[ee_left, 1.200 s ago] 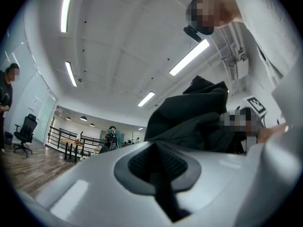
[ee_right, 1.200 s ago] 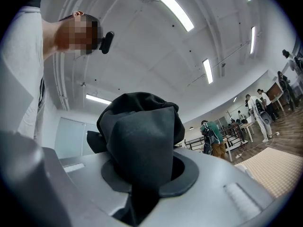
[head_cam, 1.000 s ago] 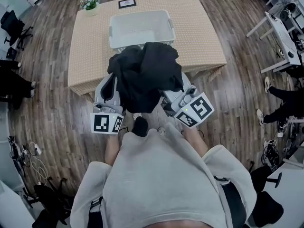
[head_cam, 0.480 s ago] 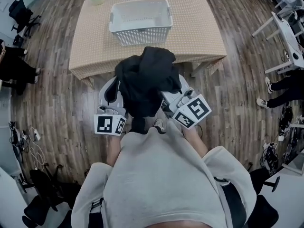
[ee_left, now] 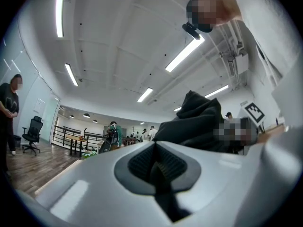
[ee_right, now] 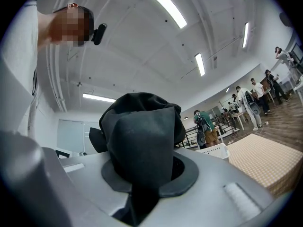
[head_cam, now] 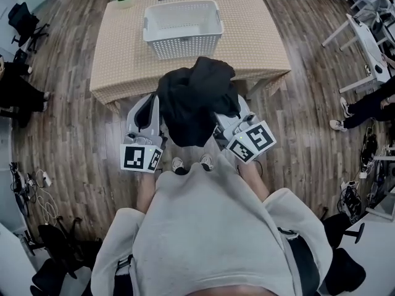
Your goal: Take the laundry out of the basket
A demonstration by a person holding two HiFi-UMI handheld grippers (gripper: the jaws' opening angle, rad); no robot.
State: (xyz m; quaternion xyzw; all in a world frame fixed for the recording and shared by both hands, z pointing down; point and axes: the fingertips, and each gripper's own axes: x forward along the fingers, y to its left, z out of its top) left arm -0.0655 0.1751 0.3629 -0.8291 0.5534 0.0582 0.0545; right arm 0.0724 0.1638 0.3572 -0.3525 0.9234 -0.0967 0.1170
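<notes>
The right gripper (ee_right: 142, 174) has its fingers clamped on a black garment (head_cam: 194, 100), held near the surface (head_cam: 123, 60), apart from the white basket (head_cam: 185, 45). The left gripper (ee_left: 156, 167) has its fingers closed together.

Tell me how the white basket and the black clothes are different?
The basket is white; the black clothes are dark. The basket stands on the table; the clothes hang in the air before it, pinched in the right gripper's jaws. The basket is stiff, with holes in its wall, and looks empty; the clothes are soft and bunched up. Both are straight ahead of the person.
</notes>
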